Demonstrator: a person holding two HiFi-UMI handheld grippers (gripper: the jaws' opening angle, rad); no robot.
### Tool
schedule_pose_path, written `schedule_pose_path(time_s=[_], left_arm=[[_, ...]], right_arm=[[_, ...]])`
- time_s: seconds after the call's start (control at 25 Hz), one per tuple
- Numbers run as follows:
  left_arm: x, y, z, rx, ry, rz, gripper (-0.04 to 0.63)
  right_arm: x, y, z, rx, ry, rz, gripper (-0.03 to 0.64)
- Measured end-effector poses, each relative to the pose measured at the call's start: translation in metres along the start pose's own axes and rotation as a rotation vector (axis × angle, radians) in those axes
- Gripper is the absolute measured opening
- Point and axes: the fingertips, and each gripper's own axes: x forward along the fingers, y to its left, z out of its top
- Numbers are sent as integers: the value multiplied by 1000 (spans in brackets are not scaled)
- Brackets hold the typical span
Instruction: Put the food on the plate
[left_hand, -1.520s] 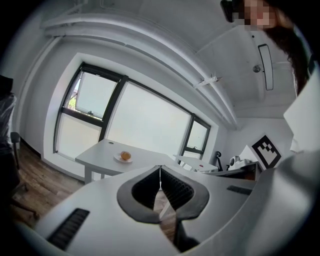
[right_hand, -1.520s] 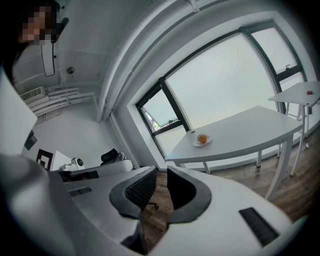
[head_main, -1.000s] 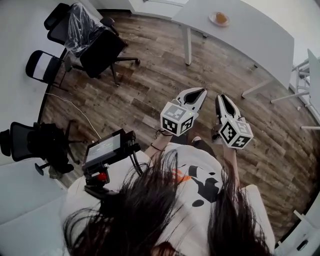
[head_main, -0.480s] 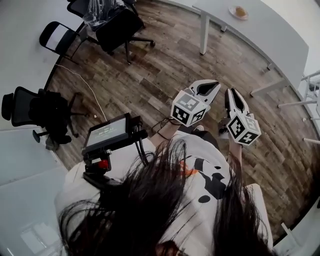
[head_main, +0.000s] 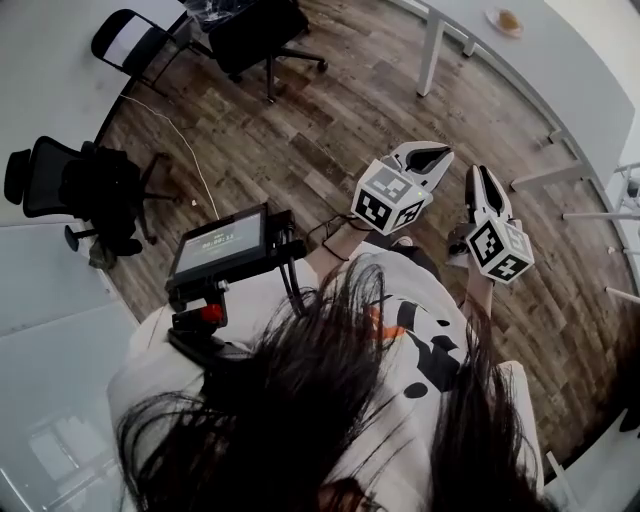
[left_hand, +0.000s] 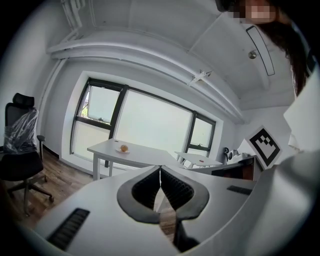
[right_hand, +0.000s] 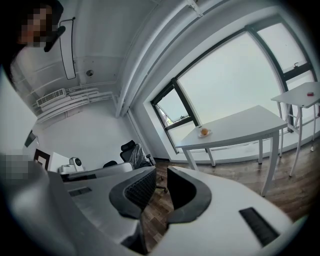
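Note:
A small plate (head_main: 507, 20) with an orange-brown piece of food on it stands on a long white table (head_main: 565, 75) at the far upper right of the head view. The same plate (left_hand: 123, 148) shows far off in the left gripper view, and the plate (right_hand: 203, 132) also shows in the right gripper view. Both grippers are held in front of the person's chest, over the wooden floor and well short of the table. My left gripper (head_main: 438, 156) is shut with nothing in it. My right gripper (head_main: 482, 176) is shut and empty too.
Black office chairs (head_main: 262, 28) stand at the back left, and another chair (head_main: 75, 185) stands at the left wall. A cable (head_main: 185, 150) lies on the floor. A screen on a mount (head_main: 220, 245) hangs at the person's chest. A second small white table (right_hand: 300, 92) stands right of the long one.
The person has moved on across the floor: table and plate have slid to the upper right of the head view, the chairs upward. Both grippers stay shut and side by side.

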Motion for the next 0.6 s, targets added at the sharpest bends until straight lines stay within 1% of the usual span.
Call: schedule_pose_path(time_s=[0.28, 0.6], left_arm=[[0, 7, 4, 3, -8, 16, 6], [3, 8, 10, 14, -16, 15, 6]], right_arm=[[8, 1, 1, -1, 6, 16, 75], [11, 2, 7, -4, 3, 28, 75]])
